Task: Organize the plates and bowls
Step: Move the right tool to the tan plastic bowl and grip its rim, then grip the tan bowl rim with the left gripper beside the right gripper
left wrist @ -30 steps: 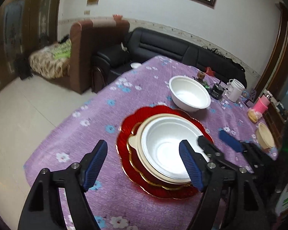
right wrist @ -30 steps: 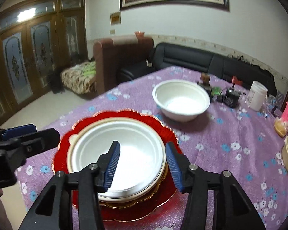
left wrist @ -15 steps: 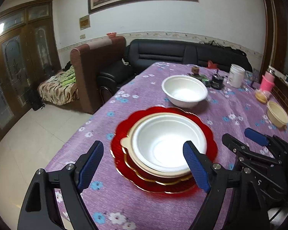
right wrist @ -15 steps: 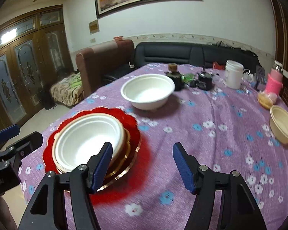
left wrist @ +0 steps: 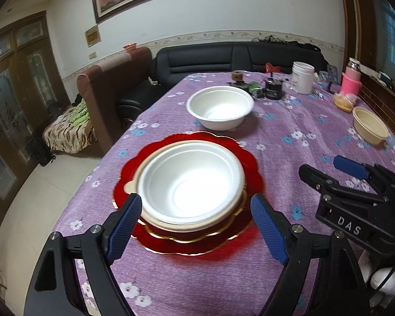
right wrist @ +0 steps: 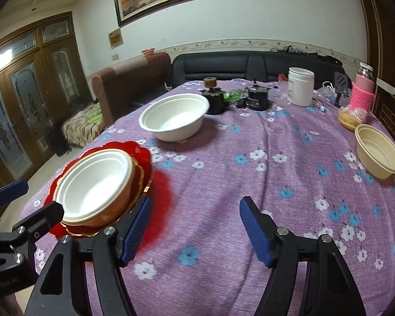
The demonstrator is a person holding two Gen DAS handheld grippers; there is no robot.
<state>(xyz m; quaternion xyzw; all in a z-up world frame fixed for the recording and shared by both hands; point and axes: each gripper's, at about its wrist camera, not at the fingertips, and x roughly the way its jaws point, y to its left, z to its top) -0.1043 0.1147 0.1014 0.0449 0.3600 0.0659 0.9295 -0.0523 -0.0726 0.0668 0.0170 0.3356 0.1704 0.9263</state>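
Note:
A red scalloped plate (left wrist: 218, 242) (right wrist: 142, 155) lies near the table's front left, with a gold-rimmed plate, a cream dish and a white bowl (left wrist: 189, 184) (right wrist: 92, 181) stacked on it. A second white bowl (left wrist: 220, 108) (right wrist: 175, 117) stands behind it. A cream bowl (left wrist: 370, 125) (right wrist: 378, 152) sits at the right edge. My left gripper (left wrist: 194, 226) is open and empty, its jaws astride the stack's near side. My right gripper (right wrist: 194, 226) is open and empty over bare cloth to the right of the stack.
The purple flowered tablecloth (right wrist: 250, 184) covers the table. At the back stand a white jar (right wrist: 300, 87), dark pots (right wrist: 256, 96), a pink-sleeved jar (right wrist: 363, 92) and a bag of food (right wrist: 352, 115). Sofas and the floor lie beyond the table's left edge.
My right gripper has swung right, off the stacked bowl to bare cloth, and its jaws have widened. My left gripper has come closer to the stack.

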